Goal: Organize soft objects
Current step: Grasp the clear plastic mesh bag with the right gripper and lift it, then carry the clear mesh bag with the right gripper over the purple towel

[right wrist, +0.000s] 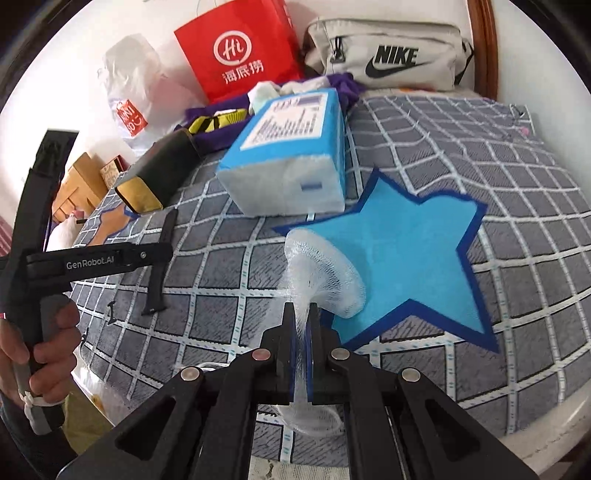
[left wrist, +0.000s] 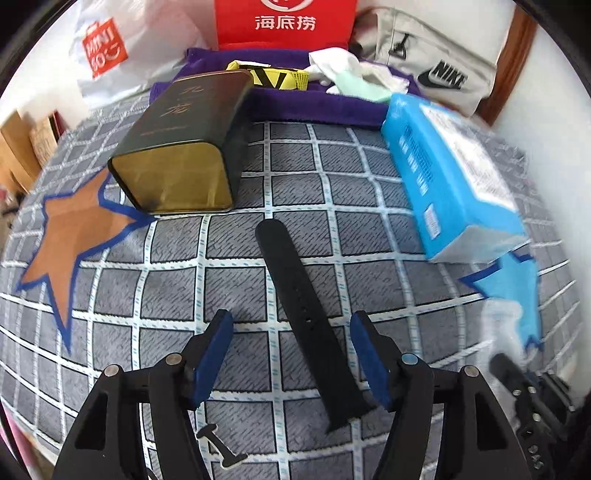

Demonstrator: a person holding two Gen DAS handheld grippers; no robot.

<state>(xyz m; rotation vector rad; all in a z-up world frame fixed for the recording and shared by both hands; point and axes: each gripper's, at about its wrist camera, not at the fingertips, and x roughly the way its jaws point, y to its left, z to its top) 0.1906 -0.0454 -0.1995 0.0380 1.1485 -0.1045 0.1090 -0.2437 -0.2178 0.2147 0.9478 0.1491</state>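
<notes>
A black rubber strap [left wrist: 306, 314] lies flat on the grey checked bed cover, running away between the fingers of my left gripper [left wrist: 291, 325], which is open and hovers over its near end. The strap also shows in the right wrist view [right wrist: 160, 258]. My right gripper [right wrist: 302, 314] is shut on a white mesh net [right wrist: 325, 273], holding it above the blue star patch [right wrist: 413, 266]. The net flares out ahead of the fingertips and hangs below them.
A dark tin with a gold end [left wrist: 184, 144] lies left of the strap. A blue tissue pack [left wrist: 450, 173] lies to the right. At the back are purple cloth [left wrist: 317, 103], a red paper bag [left wrist: 284, 22], a Nike pouch [right wrist: 388, 55], a Miniso plastic bag [left wrist: 107, 51]. An orange star patch [left wrist: 74, 236] is at left.
</notes>
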